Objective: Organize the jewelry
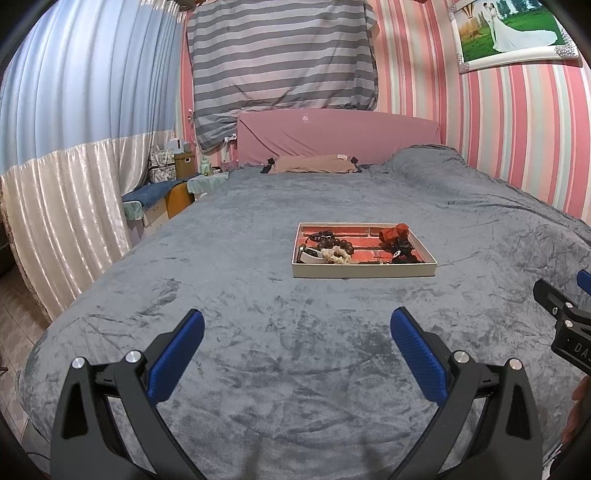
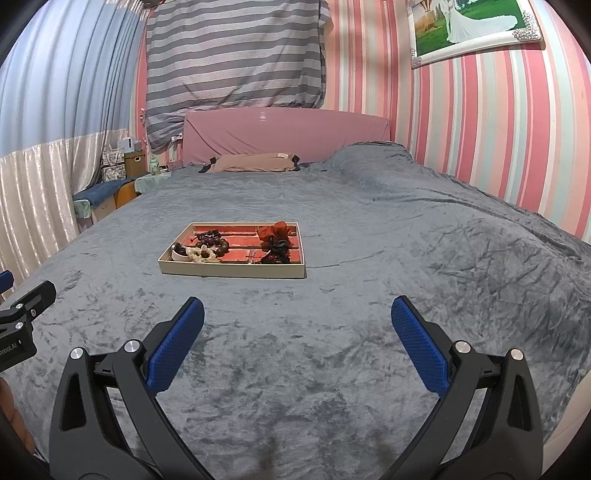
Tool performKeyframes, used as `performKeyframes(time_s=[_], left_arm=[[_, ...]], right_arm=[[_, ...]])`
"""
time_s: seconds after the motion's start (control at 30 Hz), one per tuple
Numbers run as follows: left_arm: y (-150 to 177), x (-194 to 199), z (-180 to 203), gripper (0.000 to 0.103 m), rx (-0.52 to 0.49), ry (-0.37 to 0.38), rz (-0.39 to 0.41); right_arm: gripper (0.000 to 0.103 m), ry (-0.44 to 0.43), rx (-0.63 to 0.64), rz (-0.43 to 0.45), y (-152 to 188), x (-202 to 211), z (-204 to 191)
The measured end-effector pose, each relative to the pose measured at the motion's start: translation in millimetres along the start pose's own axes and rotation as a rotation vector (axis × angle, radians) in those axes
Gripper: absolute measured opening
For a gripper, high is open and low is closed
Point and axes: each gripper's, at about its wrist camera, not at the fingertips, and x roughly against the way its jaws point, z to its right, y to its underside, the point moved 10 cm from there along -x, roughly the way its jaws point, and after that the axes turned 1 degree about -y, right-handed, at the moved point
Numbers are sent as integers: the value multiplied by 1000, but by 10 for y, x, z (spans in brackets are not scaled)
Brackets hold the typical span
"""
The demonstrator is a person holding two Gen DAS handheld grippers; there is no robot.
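The jewelry tray (image 1: 364, 268) is lying on the grey bedspread (image 1: 258, 369), at 12 o'clock from the left gripper (image 1: 297, 321) and at 11 o'clock from the right gripper (image 2: 297, 310). Brown beads (image 1: 338, 244), pale beads (image 1: 338, 255) and a red cloth item (image 1: 395, 233) are being contained in it. Both grippers are being held spread wide, gripping nothing, well apart from the tray.

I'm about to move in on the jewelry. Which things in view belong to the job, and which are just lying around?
Job:
- tray on the bed
- brown bead bracelet
- cream bead bracelet
- red fabric piece
- dark pieces, too small to identify
- left gripper and right gripper, both open and empty

Not the job:
- pillow
- framed photo
- striped sheet
- grey blanket
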Motion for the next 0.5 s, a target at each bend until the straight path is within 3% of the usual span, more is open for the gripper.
performKeyframes(time_s=[0.5], left_arm=[[-27, 64, -1, 98, -6, -5, 18]], right_arm=[[99, 2, 2, 4, -15, 6, -1]])
